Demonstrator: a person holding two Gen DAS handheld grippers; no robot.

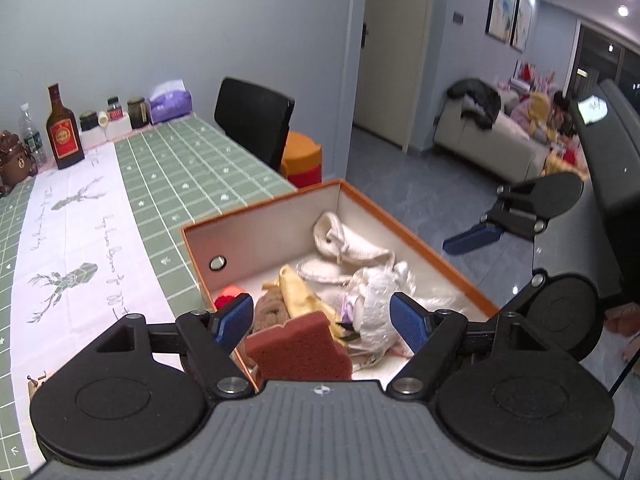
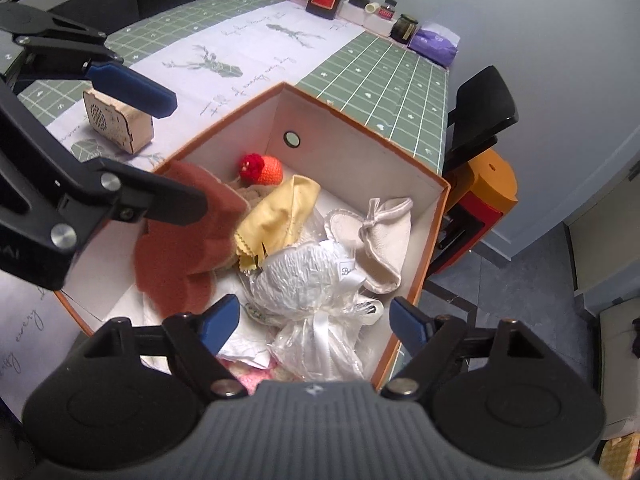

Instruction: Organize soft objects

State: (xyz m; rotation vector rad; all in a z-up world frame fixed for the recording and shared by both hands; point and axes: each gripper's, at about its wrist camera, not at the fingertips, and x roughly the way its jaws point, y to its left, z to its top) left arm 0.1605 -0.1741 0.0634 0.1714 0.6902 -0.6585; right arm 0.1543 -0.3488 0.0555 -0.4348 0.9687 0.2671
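Looking down past our left gripper [image 1: 322, 322], we see its blue pads spread wide and holding nothing, with the reddish-brown sponge [image 1: 298, 346] just below and between them inside the orange-rimmed box [image 1: 404, 224]. Our right gripper [image 2: 314, 322] also hangs wide apart and empty, right above the plastic-wrapped white bundle [image 2: 304, 276]. Beyond it lie the yellow cloth [image 2: 280, 212] and the cream drawstring pouch [image 2: 384, 240], then the red crocheted toy [image 2: 262, 170] at the far wall.
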